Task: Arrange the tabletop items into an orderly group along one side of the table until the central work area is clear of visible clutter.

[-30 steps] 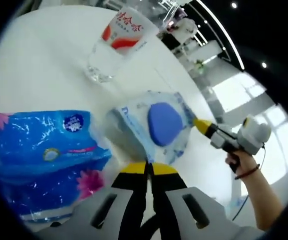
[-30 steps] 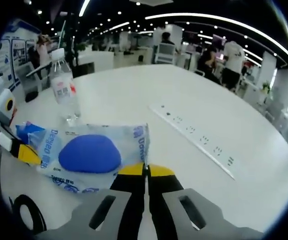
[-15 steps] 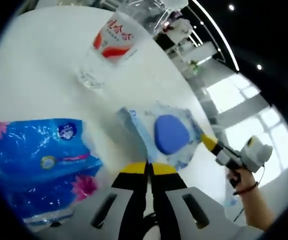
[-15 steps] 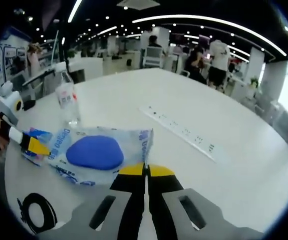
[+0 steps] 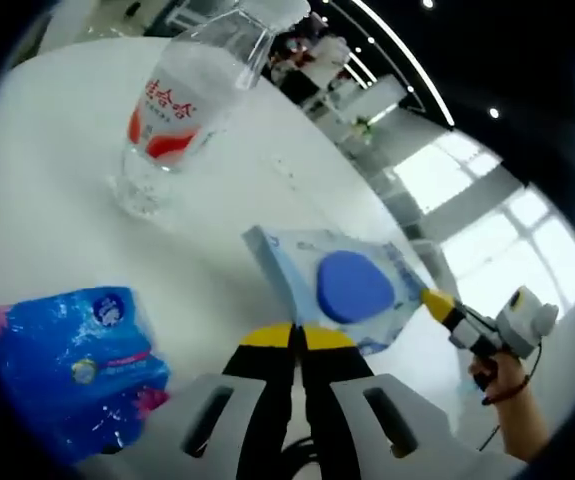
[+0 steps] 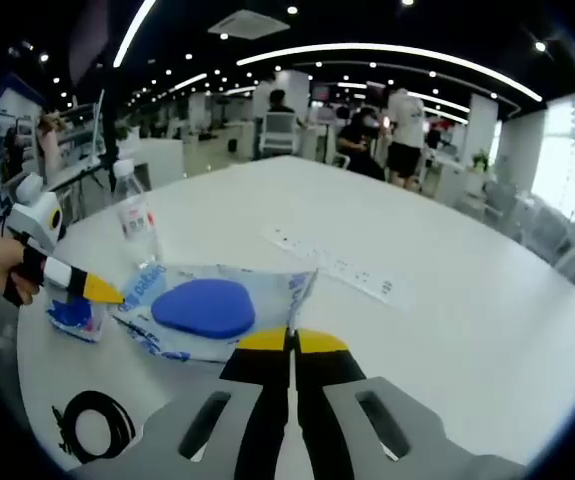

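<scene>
Table is white and round, takes up most of the right gripper view, with a flush strip of sockets across its middle. Wipes pack, clear-blue with a big blue oval lid, comes next in size; I see it stretched between my two tools, left gripper at its near edge with jaws pressed together, though I cannot tell whether they pinch the wrapper there. Right gripper has its yellow-tipped jaws closed too, right at the wipes pack's edge in its own view, and from the left gripper view its tip touches the pack's far corner; grip itself I cannot confirm. Tissue pack, blue with pink flowers, lies on the table just beside the wipes pack, lower left in the left gripper view. Water bottle with a red-and-white label stands upright beyond both packs. Black cable coil lies on the table near my right gripper. People stand around desks in the office background.
</scene>
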{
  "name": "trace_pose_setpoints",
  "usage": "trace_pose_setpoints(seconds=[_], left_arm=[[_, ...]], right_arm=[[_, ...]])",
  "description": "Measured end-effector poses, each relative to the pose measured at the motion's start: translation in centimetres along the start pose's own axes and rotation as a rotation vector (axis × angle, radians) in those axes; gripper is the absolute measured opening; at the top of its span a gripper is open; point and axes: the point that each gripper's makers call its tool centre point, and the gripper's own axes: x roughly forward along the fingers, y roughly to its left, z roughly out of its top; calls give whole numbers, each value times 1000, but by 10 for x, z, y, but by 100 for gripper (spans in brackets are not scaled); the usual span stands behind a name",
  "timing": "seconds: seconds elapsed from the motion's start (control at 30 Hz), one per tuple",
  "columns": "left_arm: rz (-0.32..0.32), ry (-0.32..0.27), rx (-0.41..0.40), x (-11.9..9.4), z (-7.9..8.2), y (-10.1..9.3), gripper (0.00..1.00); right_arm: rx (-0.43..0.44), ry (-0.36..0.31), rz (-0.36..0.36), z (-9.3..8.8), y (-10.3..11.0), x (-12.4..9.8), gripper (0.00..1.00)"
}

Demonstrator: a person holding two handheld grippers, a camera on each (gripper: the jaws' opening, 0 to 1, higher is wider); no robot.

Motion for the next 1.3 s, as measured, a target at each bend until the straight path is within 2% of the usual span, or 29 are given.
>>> trace_pose_setpoints(seconds=[0.3,0.5,0.73,0.9,1.17,1.3], left_arm=[[-29,-13,43,11,9,-10,0],[-53,-26,126,18,12,-20,0],[-71,-28,134,27,13,-25,0],[-76,-16,137,33,8,-22,0],[-67,-13,183,37,7,-15,0],[-76,-32,186,39,6,-10,0]], right_arm=[[59,-39,-85,-6,-9,-19,1],[114,-47,-127,-20,-13,-29,1],[173,-77,-167,-34,-16,-38,1],[218,-80,-184,-45,-15,-40,1],[287,-89,-187,-65,-5,-36,1],[320,-97,-185,-73,-4,-32,1]])
